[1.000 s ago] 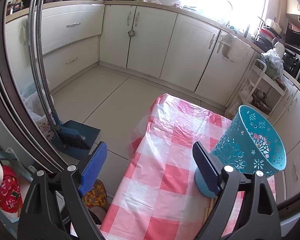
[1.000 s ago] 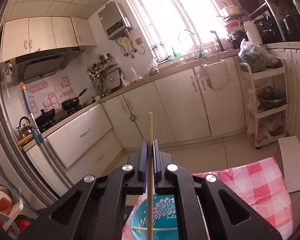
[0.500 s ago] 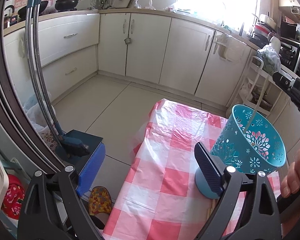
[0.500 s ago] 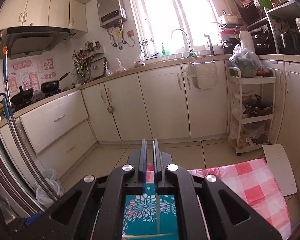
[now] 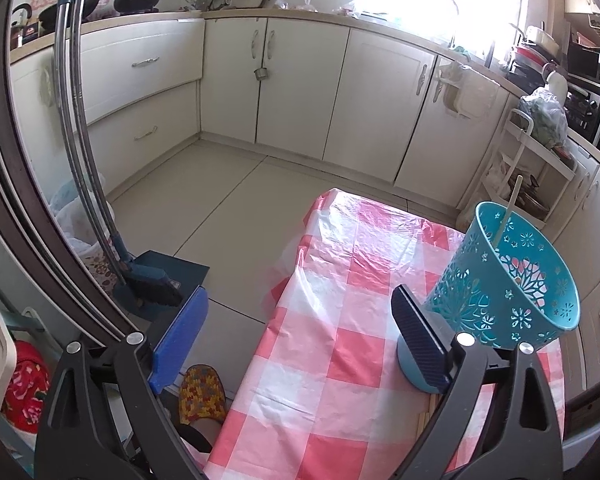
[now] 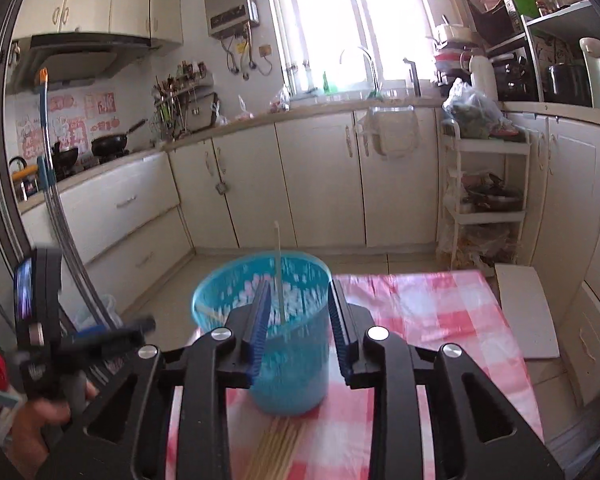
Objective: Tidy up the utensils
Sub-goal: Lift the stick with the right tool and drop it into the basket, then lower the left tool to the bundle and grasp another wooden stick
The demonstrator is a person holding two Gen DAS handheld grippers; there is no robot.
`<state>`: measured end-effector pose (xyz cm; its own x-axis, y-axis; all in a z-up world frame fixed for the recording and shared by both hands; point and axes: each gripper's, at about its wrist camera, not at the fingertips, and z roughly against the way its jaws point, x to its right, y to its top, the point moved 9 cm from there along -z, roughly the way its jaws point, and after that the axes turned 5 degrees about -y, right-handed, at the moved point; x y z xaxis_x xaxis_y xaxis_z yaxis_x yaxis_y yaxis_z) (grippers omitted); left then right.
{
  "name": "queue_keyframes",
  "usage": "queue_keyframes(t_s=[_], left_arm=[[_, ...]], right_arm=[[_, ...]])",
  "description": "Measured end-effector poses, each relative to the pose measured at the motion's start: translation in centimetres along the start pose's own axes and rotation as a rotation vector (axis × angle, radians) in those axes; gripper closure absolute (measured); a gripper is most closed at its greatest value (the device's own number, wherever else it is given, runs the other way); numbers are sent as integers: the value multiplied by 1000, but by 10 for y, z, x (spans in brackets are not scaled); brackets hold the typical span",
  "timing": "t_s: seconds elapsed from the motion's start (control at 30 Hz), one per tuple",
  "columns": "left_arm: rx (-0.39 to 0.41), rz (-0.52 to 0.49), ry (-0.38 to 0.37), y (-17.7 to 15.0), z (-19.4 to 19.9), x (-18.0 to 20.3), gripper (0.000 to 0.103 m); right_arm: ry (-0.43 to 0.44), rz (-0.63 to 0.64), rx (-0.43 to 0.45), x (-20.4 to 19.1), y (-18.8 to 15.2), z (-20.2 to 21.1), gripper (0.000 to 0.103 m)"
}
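Note:
A turquoise perforated basket (image 5: 512, 280) stands on the pink checked tablecloth (image 5: 332, 320), with a pale chopstick (image 5: 507, 212) upright in it. It also shows blurred in the right wrist view (image 6: 284, 332), chopstick (image 6: 278, 264) leaning on its far wall. My right gripper (image 6: 298, 328) is open and empty, just in front of the basket. A bundle of wooden chopsticks (image 6: 276, 452) lies on the cloth below it. My left gripper (image 5: 296, 340) is open and empty, its right finger beside the basket's base.
Cream kitchen cabinets (image 5: 300, 92) ring the tiled floor. A broom and dustpan (image 5: 156, 280) stand left of the table. A white shelf trolley (image 6: 484, 208) stands at the right. A white board (image 6: 526, 312) lies beyond the table's right edge.
My right gripper opened and let go of the chopstick, which now stands in the basket. It then drew back and lower. The left gripper barely moved.

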<state>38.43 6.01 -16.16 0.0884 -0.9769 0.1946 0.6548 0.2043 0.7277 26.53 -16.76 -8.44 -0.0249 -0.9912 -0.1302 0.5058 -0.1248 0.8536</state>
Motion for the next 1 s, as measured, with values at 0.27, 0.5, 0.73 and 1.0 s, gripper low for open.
queue_keyframes(t_s=[0.27,0.5,0.73,1.0], left_arm=[[-20,-26,10,-9,-2,2,12],[-51,-29,19,-15,-7,-5,11],[-68,-54,18,-18,-11,-1,11],[-206,-173,-50,-55,-28,24,11]], right_arm=[[-11,39,-407,-9,-129,-54,73],[-55,66,-476,-13,-153,-86,76],[-60,83,-468,-10,-159,-83,77],[-51,179,-486,-2,-167,-74,90]])
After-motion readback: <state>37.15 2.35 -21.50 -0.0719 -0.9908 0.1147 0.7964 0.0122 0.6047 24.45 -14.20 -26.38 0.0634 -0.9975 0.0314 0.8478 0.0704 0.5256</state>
